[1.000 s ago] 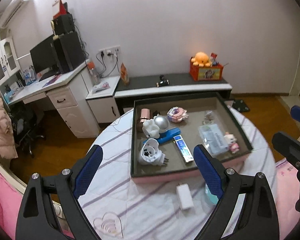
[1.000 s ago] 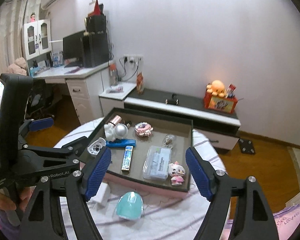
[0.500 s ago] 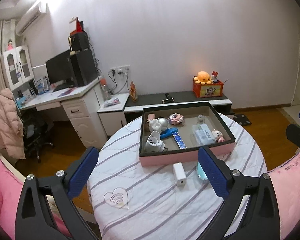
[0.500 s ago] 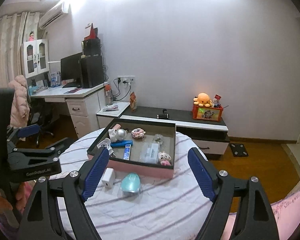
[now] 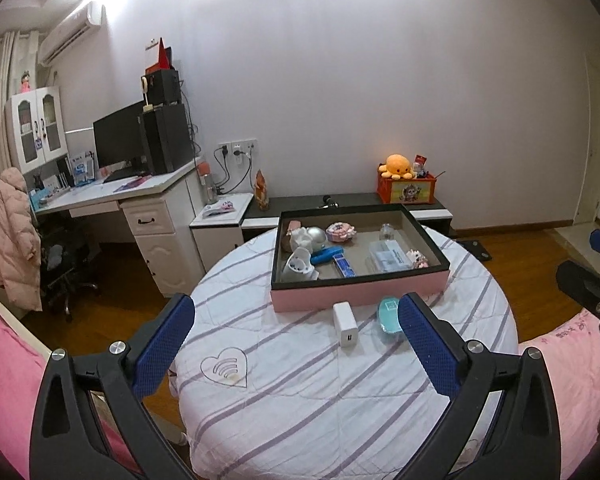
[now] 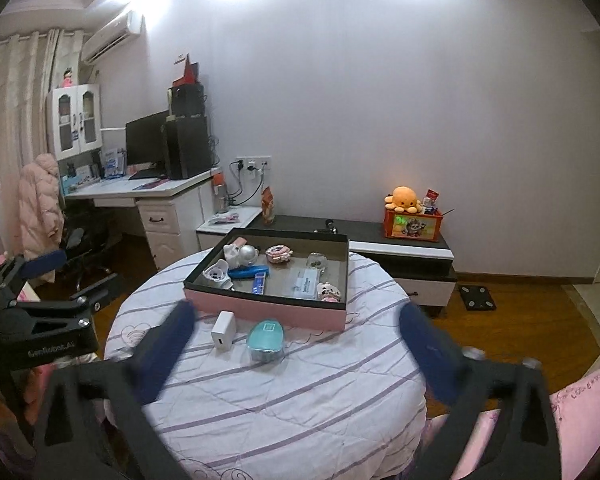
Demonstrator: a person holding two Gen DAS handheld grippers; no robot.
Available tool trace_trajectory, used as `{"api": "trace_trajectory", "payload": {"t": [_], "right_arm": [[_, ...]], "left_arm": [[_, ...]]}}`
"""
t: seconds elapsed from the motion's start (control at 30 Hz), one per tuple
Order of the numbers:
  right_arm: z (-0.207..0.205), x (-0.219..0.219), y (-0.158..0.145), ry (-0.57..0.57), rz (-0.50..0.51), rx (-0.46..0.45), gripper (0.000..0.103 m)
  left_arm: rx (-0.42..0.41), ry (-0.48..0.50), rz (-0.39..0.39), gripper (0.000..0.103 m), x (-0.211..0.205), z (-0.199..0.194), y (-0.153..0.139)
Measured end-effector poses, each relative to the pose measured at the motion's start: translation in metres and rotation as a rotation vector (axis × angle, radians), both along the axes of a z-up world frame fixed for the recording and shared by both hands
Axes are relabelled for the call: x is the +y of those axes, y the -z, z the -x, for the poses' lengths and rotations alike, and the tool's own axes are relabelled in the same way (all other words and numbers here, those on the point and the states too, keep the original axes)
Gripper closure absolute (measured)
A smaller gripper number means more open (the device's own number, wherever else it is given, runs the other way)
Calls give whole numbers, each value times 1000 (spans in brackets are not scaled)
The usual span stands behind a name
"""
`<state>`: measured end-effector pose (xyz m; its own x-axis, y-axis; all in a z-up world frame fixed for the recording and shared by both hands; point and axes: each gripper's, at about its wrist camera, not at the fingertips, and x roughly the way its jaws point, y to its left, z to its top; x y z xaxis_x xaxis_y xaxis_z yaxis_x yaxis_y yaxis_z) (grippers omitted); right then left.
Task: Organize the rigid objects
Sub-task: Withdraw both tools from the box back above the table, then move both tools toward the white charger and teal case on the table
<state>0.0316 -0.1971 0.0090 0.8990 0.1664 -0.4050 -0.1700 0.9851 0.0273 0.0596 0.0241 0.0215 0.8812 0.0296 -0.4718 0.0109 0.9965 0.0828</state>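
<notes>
A round counter (image 5: 300, 400) under a white cloth with lilac stripes fills the middle of both views; a heart outline with curved bars (image 5: 224, 367) is stitched near its left edge. On its far half sits a shallow tray (image 6: 260, 307) with pink outer walls and a dark rim, holding small things: a white figure with a silver ball (image 5: 307, 237), a blue stapler-like tool (image 6: 248, 272), a blue printed stick (image 5: 344, 267), a clear box with a paper label too small to read (image 5: 388, 258), a pink flower-shaped piece (image 6: 279, 254) and a small pink-and-white toy (image 6: 327, 291).

Outside the tray, just beside its near wall, lie a teal oval case (image 6: 265, 339) and a white charger block (image 6: 223, 329), close together but apart.

The left tongs (image 5: 296, 334) have just finished opening and stand fully spread, gripping nothing; its body reads "GenRobot.AI" in the right wrist view. The right tongs (image 6: 296, 342), blurred, have just been opening wide and are also empty.
</notes>
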Motion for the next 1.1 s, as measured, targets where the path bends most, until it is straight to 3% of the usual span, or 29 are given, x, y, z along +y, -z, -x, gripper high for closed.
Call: {"api": "trace_trajectory", "payload": {"t": [0.83, 1.1], "right_arm": [[-18, -4, 8, -15, -30, 52, 0], [-58, 17, 27, -49, 16, 149, 0]], "left_arm": [[54, -34, -1, 0, 5, -22, 14], [186, 1, 20, 0, 11, -57, 41]]}}
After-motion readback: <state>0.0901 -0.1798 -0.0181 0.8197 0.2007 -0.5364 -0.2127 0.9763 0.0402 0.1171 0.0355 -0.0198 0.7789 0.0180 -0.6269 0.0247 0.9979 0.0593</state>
